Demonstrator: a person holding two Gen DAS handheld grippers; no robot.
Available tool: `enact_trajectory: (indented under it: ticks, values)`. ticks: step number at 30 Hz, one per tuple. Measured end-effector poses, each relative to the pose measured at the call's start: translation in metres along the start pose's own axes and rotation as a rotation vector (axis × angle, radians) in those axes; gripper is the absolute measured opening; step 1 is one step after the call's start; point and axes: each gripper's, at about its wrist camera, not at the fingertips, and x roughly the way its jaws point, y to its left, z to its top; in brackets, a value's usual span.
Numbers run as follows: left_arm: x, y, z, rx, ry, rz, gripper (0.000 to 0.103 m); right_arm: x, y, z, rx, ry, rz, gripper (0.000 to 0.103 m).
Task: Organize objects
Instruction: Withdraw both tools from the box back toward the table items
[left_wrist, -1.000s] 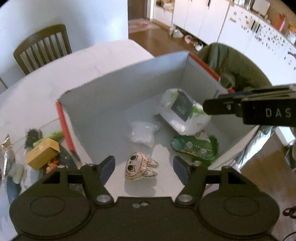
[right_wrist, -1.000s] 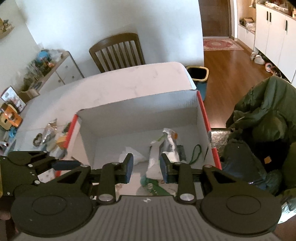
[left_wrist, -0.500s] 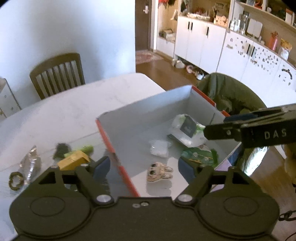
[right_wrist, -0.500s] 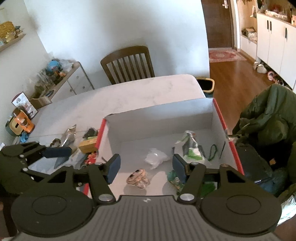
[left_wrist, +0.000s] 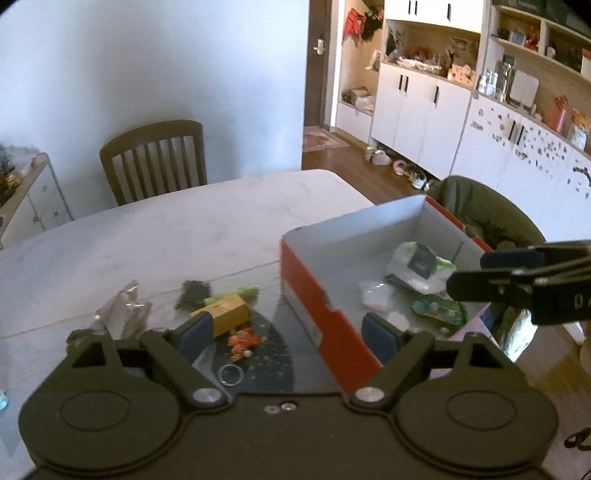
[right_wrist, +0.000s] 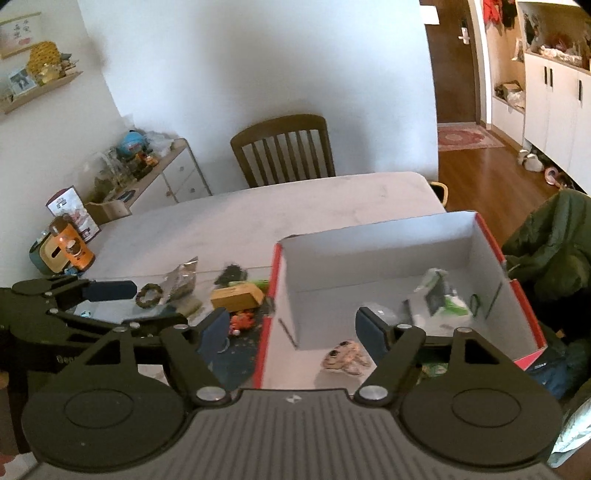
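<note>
A red box with a white inside stands on the table's right part. It holds a white-green packet, a clear bag, a green pouch and a bunny toy. Left of the box lie a yellow carton, an orange toy, a key ring, a dark pouch and a foil packet. My left gripper hangs open above the box's left wall. My right gripper is open over the same wall, holding nothing.
The pale table is bare at the back. A wooden chair stands behind it. A green jacket hangs right of the box. An orange can and a bracelet sit at the table's left. A low cabinet lines the wall.
Both grippers have risen and drawn back from inside the box, the left one also swinging left toward the loose items. The right gripper's fingers have spread wide apart.
</note>
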Motion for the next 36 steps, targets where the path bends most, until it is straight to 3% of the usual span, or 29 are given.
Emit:
enact_trajectory:
  ticks: [10, 12, 21, 28, 36]
  values:
    - [-0.031, 0.044, -0.01, -0.002, -0.073, -0.001, 0.096, 0.005, 0.051, -0.008, -0.01, -0.045, 0.035, 0.087]
    - [-0.036, 0.052, -0.013, -0.001, -0.085, 0.002, 0.102, 0.006, 0.063, -0.009, -0.026, -0.06, 0.037, 0.089]
    - [-0.047, 0.11, -0.033, -0.051, -0.134, 0.049, 0.102, 0.019, 0.108, -0.013, -0.09, -0.08, 0.026, 0.093]
    - [-0.041, 0.171, -0.054, -0.148, -0.107, 0.152, 0.102, 0.035, 0.119, -0.019, -0.017, -0.079, 0.019, 0.093]
    - [-0.03, 0.246, -0.079, -0.26, -0.07, 0.277, 0.102, 0.057, 0.138, -0.024, -0.064, -0.068, -0.021, 0.093]
